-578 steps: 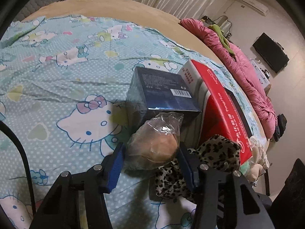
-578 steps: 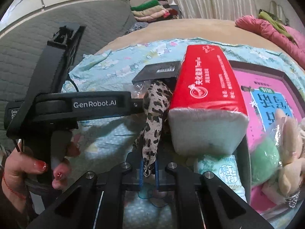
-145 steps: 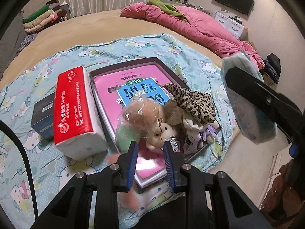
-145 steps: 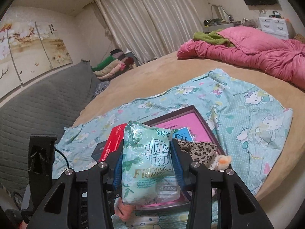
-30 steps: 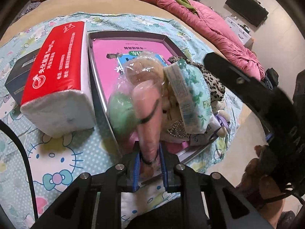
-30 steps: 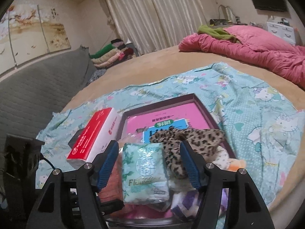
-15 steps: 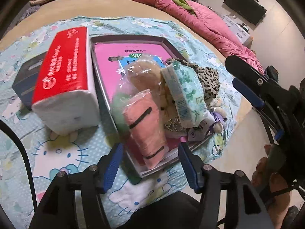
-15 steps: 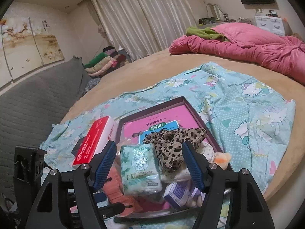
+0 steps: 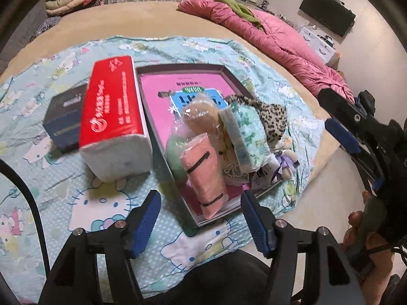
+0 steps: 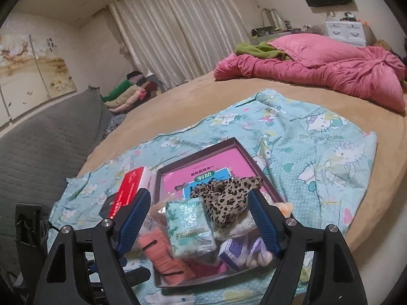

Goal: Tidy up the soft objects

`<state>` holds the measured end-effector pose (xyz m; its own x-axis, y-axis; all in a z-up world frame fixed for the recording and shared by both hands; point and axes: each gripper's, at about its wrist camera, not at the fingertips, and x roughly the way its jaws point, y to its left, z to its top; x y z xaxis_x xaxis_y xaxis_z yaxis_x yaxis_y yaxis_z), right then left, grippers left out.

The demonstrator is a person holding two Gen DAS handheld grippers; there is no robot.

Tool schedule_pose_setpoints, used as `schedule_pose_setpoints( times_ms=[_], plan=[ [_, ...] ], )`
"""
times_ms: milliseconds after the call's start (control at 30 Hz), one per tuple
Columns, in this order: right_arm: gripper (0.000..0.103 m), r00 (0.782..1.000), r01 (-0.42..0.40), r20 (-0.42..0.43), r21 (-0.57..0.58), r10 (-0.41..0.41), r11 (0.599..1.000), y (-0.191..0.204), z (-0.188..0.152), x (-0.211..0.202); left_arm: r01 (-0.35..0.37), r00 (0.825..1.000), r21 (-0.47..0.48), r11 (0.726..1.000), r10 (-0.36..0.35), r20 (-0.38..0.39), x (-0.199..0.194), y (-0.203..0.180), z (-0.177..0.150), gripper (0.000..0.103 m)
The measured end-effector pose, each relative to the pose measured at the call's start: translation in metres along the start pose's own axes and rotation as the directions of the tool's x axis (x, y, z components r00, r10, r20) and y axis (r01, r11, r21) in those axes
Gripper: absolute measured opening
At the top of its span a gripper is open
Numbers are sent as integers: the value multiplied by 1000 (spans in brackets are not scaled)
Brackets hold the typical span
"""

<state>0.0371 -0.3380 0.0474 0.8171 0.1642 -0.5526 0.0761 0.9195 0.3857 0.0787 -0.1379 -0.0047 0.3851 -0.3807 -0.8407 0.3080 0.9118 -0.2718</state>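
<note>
Left wrist view: the left tongs (image 9: 201, 219) hang above the near end of the tray (image 9: 230, 75), jaws spread, having just been opening, with nothing gripped between them. The salmon-pink pouch (image 9: 204, 176) lies in the tray right below the gap, not touching the pads. Next to it are a bagged tan plush (image 9: 201, 117), a green floral tissue pack (image 9: 245, 132) and a leopard-print cloth (image 9: 271, 111), all piled on the pink book inside the tray. A red tissue pack (image 9: 114, 106) sits just beside the tray on the Hello Kitty blanket (image 9: 51, 157), with a dark box (image 9: 64, 119) on its far side. The right tongs (image 9: 342, 136) show at the right edge, a hand (image 9: 368, 231) under them.

Right wrist view: the right tongs (image 10: 199, 219) are also wide apart and empty, having just been opening. The floral tissue pack (image 10: 189, 227) rests on the pile between the pads, clear of both. Leopard cloth (image 10: 226, 199) is beside it, pink pouch (image 10: 165, 256) at the near-left corner of the tray (image 10: 244, 152). A pink quilt (image 10: 318, 68) is bunched at the far side of the bed.
</note>
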Motion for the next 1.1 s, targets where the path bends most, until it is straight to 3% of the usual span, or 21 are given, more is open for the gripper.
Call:
schedule_pose_setpoints(
  times_ms=[233,633,1100],
  plan=[
    [82,1000,22,-9,38,-22,999,9,4,-22,-44,998,13,999,43,36,-28,0,0,82],
    [87,997,69,-24,-24,-70,997,45,-1,-51,-121,989,-7,993,121,85,-63,11,-8,83],
    [88,988,117,-85,-113,-127,987,71,-48,-72,-189,977,-34,981,191,94,-85,25,-39,83]
  ],
)
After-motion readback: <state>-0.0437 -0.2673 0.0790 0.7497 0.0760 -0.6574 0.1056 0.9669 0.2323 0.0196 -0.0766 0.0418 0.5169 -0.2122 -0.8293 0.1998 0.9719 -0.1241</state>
